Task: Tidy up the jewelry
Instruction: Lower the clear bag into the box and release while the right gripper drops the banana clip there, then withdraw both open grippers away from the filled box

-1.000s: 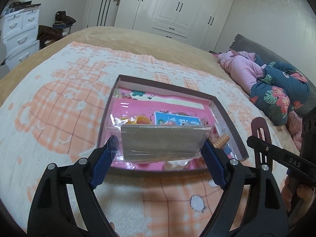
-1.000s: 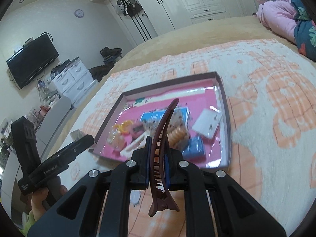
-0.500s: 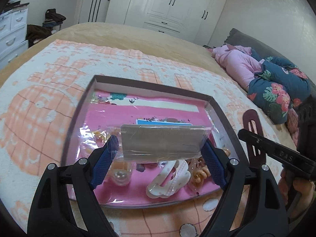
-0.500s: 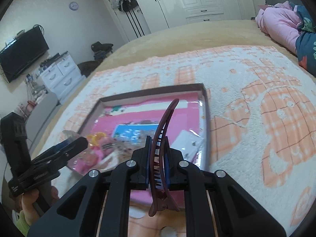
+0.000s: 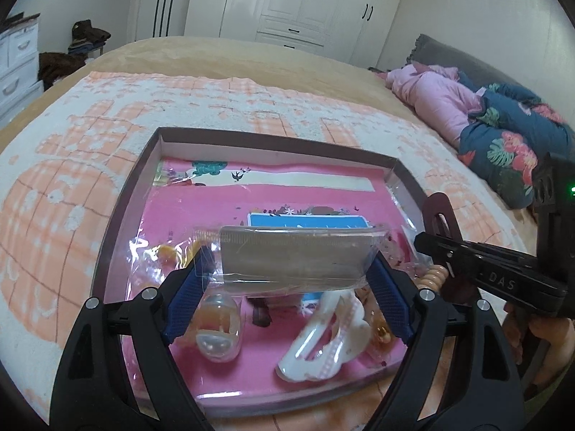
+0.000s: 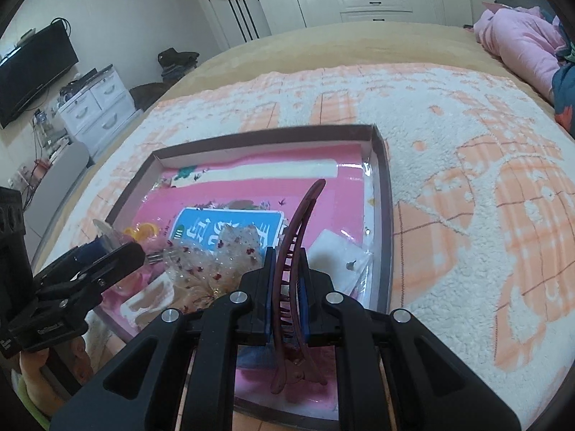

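A shallow brown-rimmed box [image 5: 151, 158] with a pink lining lies on the bed blanket; it also shows in the right wrist view [image 6: 381, 165]. My left gripper [image 5: 287, 269] is shut on a clear plastic packet with a grey card [image 5: 294, 255], held over the box's near half. My right gripper [image 6: 285, 269] is shut on a long maroon hair clip [image 6: 298, 222], held over the box's near right part. In the box lie a white hair clip [image 5: 323, 341], a clear capsule [image 5: 219, 330], a blue card [image 6: 230, 230] and a white packet [image 6: 334, 251].
The bed is covered by a white and orange fleece blanket [image 6: 485, 179]. Pink and floral bedding [image 5: 485, 115] is piled at the right. White drawers [image 6: 97, 111] and a TV [image 6: 32, 72] stand at the left; white wardrobes [image 5: 305, 3] behind.
Both grippers have moved forward over the box, which now fills more of each view. Each still holds its item.
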A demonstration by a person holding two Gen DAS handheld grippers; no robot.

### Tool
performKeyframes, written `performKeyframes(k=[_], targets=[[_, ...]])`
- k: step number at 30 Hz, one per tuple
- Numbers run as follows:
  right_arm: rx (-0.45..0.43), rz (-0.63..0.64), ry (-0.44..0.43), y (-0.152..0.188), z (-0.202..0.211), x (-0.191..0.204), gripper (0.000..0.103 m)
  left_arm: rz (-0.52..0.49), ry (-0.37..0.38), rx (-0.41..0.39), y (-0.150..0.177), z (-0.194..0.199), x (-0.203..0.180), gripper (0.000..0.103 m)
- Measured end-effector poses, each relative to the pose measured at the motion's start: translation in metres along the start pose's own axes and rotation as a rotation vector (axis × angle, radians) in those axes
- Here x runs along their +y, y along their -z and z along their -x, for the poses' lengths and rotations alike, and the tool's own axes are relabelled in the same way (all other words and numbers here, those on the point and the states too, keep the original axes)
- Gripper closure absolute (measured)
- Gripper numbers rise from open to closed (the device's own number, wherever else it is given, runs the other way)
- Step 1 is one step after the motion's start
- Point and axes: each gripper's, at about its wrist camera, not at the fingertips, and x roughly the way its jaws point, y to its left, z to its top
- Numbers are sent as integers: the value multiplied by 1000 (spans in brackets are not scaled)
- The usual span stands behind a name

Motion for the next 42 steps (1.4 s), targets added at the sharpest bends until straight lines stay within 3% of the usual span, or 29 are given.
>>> performKeyframes(k=[8, 12, 17, 24, 35, 42], targets=[[-6, -46, -22, 8, 12, -9, 90, -31, -6, 25, -3, -17, -6, 27], [-21, -56, -26, 11, 19, -12, 75, -32, -4, 27, -2, -17, -5, 25], [-30, -70, -32, 12, 26, -15, 71, -33, -2, 30, -2, -16, -5, 23], [-60, -44, -13, 17, 43, -8, 56, -32, -4, 25, -1, -9, -8, 21], [-138, -30, -22, 30, 90, 5, 35, -4, -16, -25, 5, 39, -6, 12], [-207, 12, -33, 52, 131, 27, 22, 22, -30, -77, 13, 84, -6, 11]])
